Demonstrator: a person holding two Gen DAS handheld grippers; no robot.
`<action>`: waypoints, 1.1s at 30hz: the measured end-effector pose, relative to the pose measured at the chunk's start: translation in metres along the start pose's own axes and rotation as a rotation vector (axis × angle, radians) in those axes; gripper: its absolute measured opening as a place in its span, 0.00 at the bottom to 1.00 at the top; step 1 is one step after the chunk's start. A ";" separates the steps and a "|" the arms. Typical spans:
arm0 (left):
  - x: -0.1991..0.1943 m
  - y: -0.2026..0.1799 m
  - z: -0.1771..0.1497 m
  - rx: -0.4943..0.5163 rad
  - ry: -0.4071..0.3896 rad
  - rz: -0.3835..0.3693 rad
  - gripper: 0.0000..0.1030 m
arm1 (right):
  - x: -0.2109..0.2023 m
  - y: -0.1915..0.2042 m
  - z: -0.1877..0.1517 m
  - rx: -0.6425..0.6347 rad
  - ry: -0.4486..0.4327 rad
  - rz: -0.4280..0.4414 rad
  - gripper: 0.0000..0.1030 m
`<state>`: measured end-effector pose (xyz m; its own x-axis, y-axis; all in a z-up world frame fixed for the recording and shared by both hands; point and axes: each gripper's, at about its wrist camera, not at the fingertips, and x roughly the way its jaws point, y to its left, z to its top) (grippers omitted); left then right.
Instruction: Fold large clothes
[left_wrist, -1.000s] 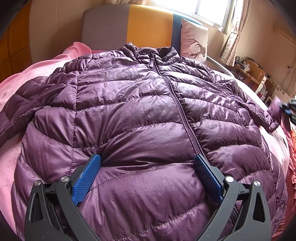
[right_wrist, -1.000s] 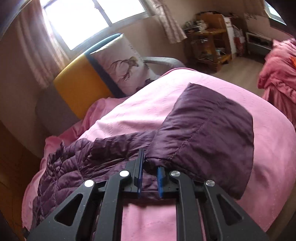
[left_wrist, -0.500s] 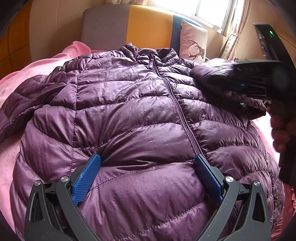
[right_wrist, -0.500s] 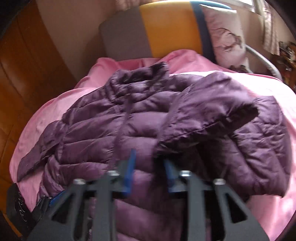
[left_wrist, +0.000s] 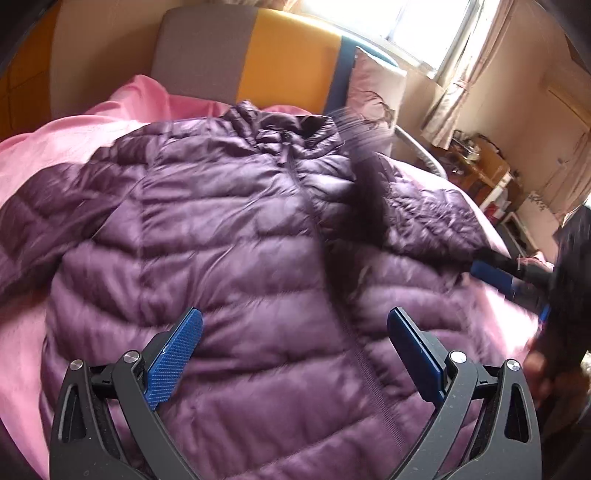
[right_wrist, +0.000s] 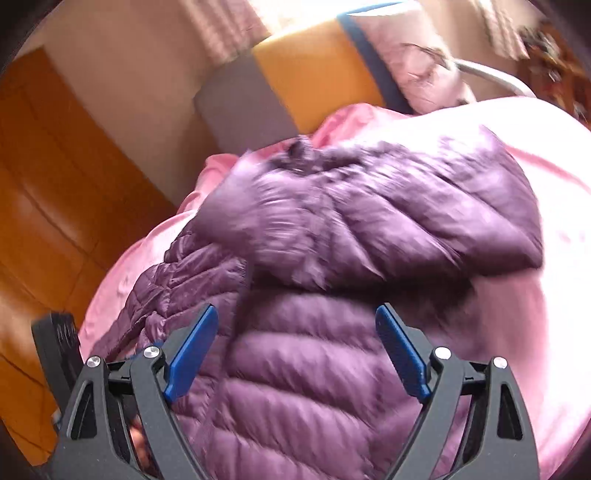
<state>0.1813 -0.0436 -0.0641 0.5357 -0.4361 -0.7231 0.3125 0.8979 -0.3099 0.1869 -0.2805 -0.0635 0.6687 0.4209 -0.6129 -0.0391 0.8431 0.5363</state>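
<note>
Left tool (left_wrist: 294, 354): jaws spread wide, nothing gripped, held over the jacket's lower front. Right tool (right_wrist: 296, 349): jaws just opened wide, nothing between them, the quilting seen below. Purple quilted jacket (left_wrist: 229, 236): laid front up on the pink bed cover (left_wrist: 55, 144), one sleeve (right_wrist: 388, 218) folded across the chest. Headboard (left_wrist: 266, 62): grey, yellow, blue. Pillow (left_wrist: 373, 92): leaned against it.

right tool (right_wrist: 295, 347): jaws just opened, empty | sleeve (right_wrist: 406, 221): released, now folded across jacket (right_wrist: 314, 406) chest
</note>
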 end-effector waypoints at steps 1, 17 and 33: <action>0.004 -0.001 0.007 -0.014 0.006 -0.017 0.96 | -0.004 -0.009 -0.005 0.026 -0.005 -0.004 0.84; 0.090 0.025 0.091 -0.306 0.152 -0.123 0.07 | -0.010 -0.105 0.002 0.401 -0.090 0.168 0.95; 0.026 0.105 0.059 -0.331 0.019 0.071 0.06 | 0.013 -0.150 0.041 0.667 -0.197 0.263 0.93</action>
<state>0.2743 0.0362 -0.0787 0.5315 -0.3730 -0.7605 0.0012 0.8982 -0.4396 0.2320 -0.4155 -0.1285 0.8225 0.4601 -0.3344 0.2015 0.3141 0.9278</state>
